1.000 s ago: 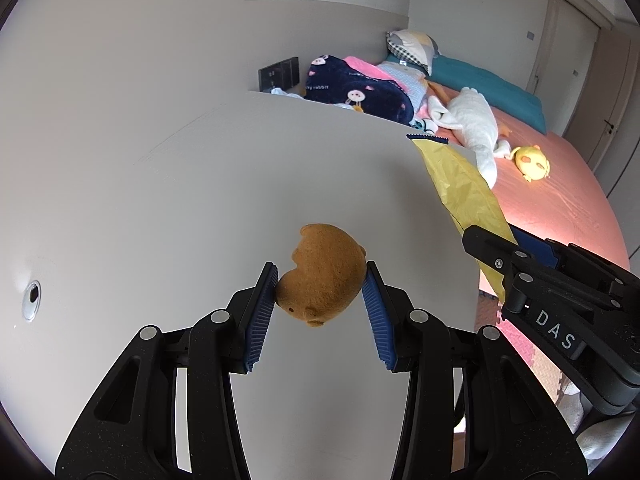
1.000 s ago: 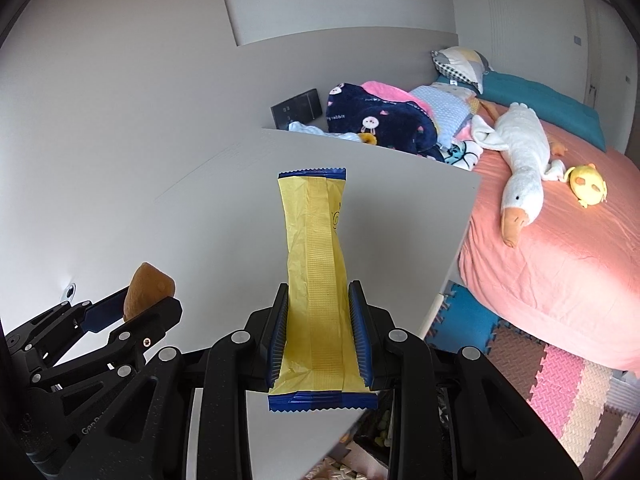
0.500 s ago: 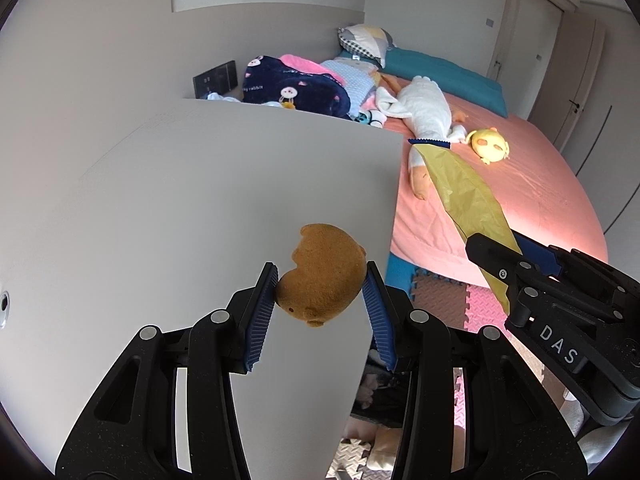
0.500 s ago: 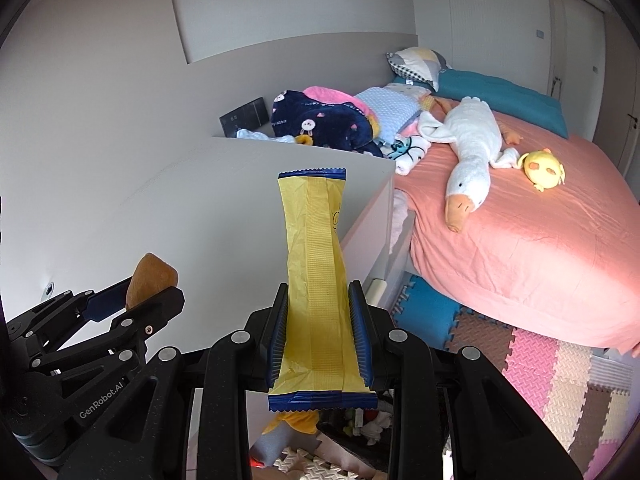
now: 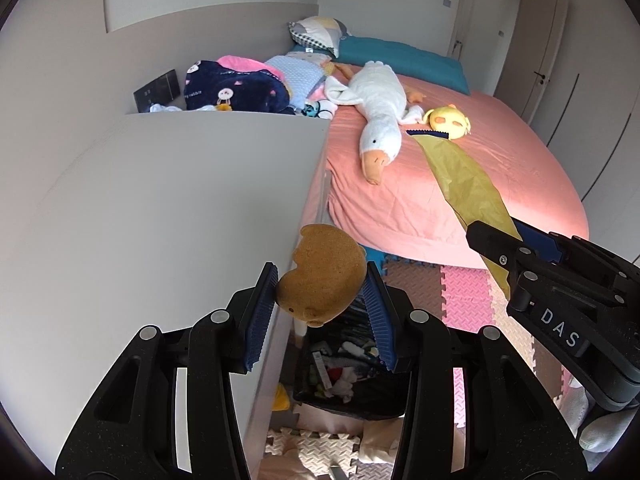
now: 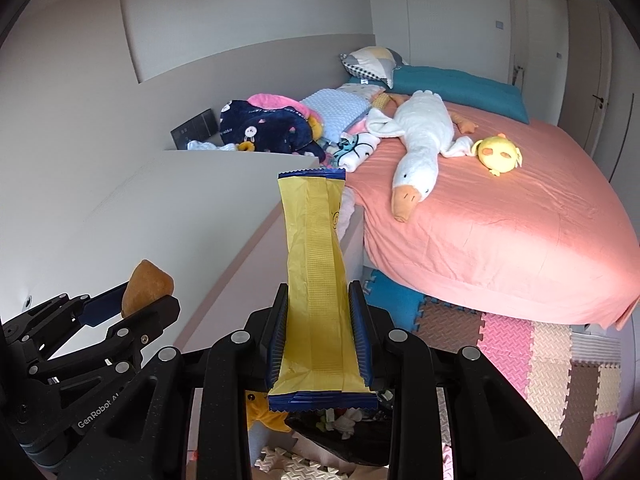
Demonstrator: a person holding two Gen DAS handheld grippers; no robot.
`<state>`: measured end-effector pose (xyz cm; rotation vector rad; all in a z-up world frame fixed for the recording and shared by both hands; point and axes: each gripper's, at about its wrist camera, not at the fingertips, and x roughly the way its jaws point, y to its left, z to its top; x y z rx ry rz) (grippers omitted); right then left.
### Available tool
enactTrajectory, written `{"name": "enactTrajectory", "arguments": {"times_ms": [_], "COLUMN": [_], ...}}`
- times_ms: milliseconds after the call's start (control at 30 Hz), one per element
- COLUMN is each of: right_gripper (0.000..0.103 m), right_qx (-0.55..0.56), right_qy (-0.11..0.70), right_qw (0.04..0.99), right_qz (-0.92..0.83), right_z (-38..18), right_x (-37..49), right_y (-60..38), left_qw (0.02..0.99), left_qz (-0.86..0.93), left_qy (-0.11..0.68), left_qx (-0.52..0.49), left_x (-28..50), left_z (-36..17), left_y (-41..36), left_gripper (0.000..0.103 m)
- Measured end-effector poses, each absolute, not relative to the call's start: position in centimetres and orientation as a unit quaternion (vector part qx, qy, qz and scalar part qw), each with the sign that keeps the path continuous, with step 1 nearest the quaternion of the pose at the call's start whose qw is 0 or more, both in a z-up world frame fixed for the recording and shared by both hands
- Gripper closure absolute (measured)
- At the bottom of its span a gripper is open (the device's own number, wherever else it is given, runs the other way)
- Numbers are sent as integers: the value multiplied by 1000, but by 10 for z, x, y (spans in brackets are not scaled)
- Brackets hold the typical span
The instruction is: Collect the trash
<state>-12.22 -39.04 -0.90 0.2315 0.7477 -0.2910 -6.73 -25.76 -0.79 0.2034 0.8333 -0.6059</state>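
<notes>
My left gripper (image 5: 320, 292) is shut on a brown bitten piece of bread (image 5: 320, 276), held past the white table's right edge, above a black trash bin (image 5: 352, 376) on the floor. My right gripper (image 6: 320, 304) is shut on a long yellow snack wrapper (image 6: 316, 264) with blue ends, standing up between the jaws. The wrapper also shows in the left wrist view (image 5: 464, 184). The bread (image 6: 146, 288) and left gripper (image 6: 132, 300) show at lower left in the right wrist view. The bin (image 6: 340, 420) lies partly hidden under the right gripper.
A white table (image 5: 160, 208) is on the left. A bed (image 6: 500, 216) with a pink sheet holds a white goose plush (image 6: 416, 140), a yellow plush (image 6: 500, 154) and folded blankets (image 6: 264, 124). Foam puzzle mats (image 6: 540, 344) cover the floor.
Both grippers have swung right, off the table, to above the bin beside the bed. Each still holds its item.
</notes>
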Motion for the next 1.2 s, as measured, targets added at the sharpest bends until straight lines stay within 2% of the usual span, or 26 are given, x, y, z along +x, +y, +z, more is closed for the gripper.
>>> {"name": "enactTrajectory", "arguments": {"times_ms": [433, 467, 500, 533, 567, 667, 1200], "right_gripper": [72, 70, 63, 40, 22, 20, 20], "right_qx": [133, 132, 131, 129, 124, 103, 100], "right_qy": [372, 375, 383, 387, 385, 373, 372], "right_qw": [897, 895, 891, 888, 886, 885, 887], "right_qz": [-198, -201, -205, -213, -227, -259, -254], "right_z": [-15, -15, -15, -15, -13, -6, -3], "right_x": [-144, -144, -143, -142, -141, -143, -143], "right_y": [-449, -453, -457, -460, -462, -467, -469], "left_qw": [841, 839, 835, 834, 837, 850, 855], "left_qz": [-340, -346, -353, -356, -354, -342, -336], "left_qy": [402, 400, 401, 401, 396, 379, 379], "left_qx": [127, 128, 131, 132, 132, 129, 115], "left_x": [-89, -91, -93, -93, -93, -96, -95], "left_z": [-16, -17, -17, -17, -16, -11, -9], "left_y": [-309, -311, -313, -313, -313, -310, -304], "left_gripper": [59, 57, 50, 24, 7, 7, 7]}}
